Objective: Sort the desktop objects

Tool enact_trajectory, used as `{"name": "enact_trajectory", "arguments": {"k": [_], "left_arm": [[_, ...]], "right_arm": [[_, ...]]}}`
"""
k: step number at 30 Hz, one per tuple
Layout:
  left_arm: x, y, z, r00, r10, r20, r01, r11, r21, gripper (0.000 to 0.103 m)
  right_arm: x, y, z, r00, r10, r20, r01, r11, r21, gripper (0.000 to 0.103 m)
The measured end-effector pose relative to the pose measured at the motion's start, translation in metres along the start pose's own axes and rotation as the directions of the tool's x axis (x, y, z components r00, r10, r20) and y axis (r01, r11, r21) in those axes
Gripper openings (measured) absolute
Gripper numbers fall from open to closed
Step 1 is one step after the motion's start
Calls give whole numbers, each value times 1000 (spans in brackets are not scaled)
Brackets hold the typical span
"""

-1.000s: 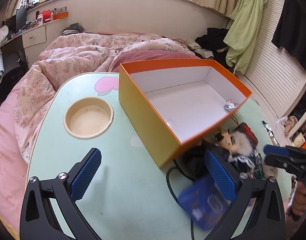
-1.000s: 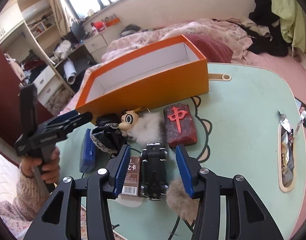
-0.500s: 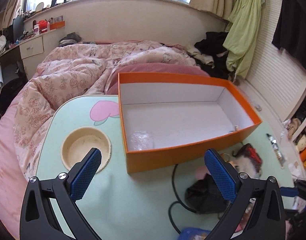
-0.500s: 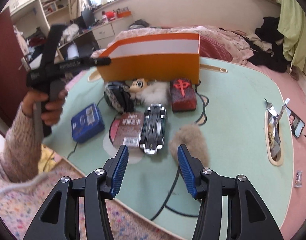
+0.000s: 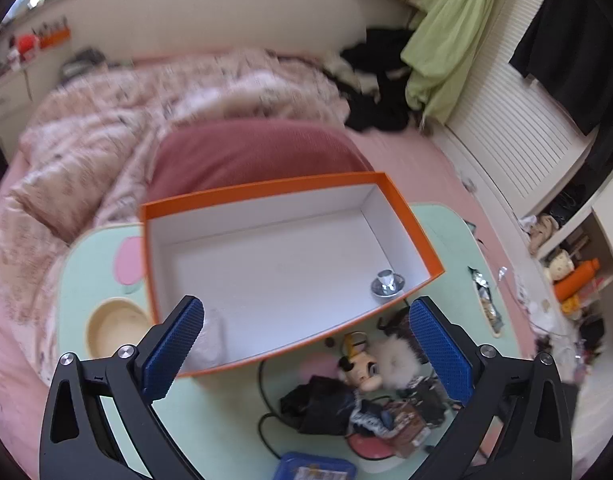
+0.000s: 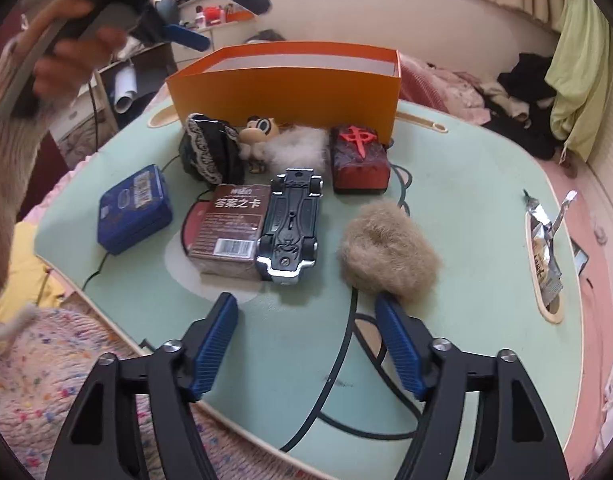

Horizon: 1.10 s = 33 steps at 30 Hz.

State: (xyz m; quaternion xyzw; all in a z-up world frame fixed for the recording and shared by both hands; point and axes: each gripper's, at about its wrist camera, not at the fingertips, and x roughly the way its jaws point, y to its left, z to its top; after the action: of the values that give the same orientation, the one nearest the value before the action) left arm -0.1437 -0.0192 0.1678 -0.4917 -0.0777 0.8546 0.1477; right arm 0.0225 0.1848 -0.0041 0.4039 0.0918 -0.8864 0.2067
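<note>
The left tongs (image 5: 306, 344) hung high over the orange box (image 5: 410, 216) with nothing between them; they were wide apart but closing a little. The box sat on the green tabletop (image 6: 466, 184), its long side running from left to right in the left view. Inside it, near the right end, lay a small shiny metal piece (image 5: 387, 283), and something clear and crinkly (image 5: 212, 338) lay in the near left corner. The right tongs (image 6: 306, 344) were low over the near edge of the tabletop, opening, and they held nothing. Just ahead of them the toy car (image 6: 292, 224) lay upside down, wheels up, its long side pointing away toward the box. The brown card box (image 6: 228, 232) touched the car's left side. The blue tin (image 6: 135, 208) lay further left. The tan fluffy ball (image 6: 388, 252) sat just right of the car. The red block (image 6: 360, 158), the mouse doll (image 6: 262, 132) and the black lacy cloth (image 6: 208, 152) lay beside the box.
</note>
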Motion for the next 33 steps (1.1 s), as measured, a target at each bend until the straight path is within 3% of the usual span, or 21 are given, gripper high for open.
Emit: {"name": "enact_trajectory", "arguments": {"k": [2,6,10,19,22,26,33], "left_arm": [[20,-4,14,997,-3,-81,2,1000,-16,84],[58,-9,21,979,-4,-202,2,1000,-12,81],[80,-14,16,958,-42,-284,36,999,-28,68],[100,-24,33,896,-232,-379,182,970,-163,68],[106,-37,42,887,-246,-392,199,968,-155,68],[123,-54,38,874,-210,-438,183,978,-104,68],[138,-52,34,879,-185,-439,165,983,-83,43]], "right_arm": [[4,-2,-4,999,-12,32,12,1000,5,92],[10,-8,-4,999,-20,40,19,1000,16,102],[11,-9,-4,999,-20,46,19,1000,13,103],[13,-10,-3,999,-20,43,19,1000,15,103],[14,-11,-2,999,-22,40,22,1000,15,103],[15,-14,-2,999,-22,39,21,1000,20,103],[15,-17,-1,999,-26,38,25,999,28,103]]}}
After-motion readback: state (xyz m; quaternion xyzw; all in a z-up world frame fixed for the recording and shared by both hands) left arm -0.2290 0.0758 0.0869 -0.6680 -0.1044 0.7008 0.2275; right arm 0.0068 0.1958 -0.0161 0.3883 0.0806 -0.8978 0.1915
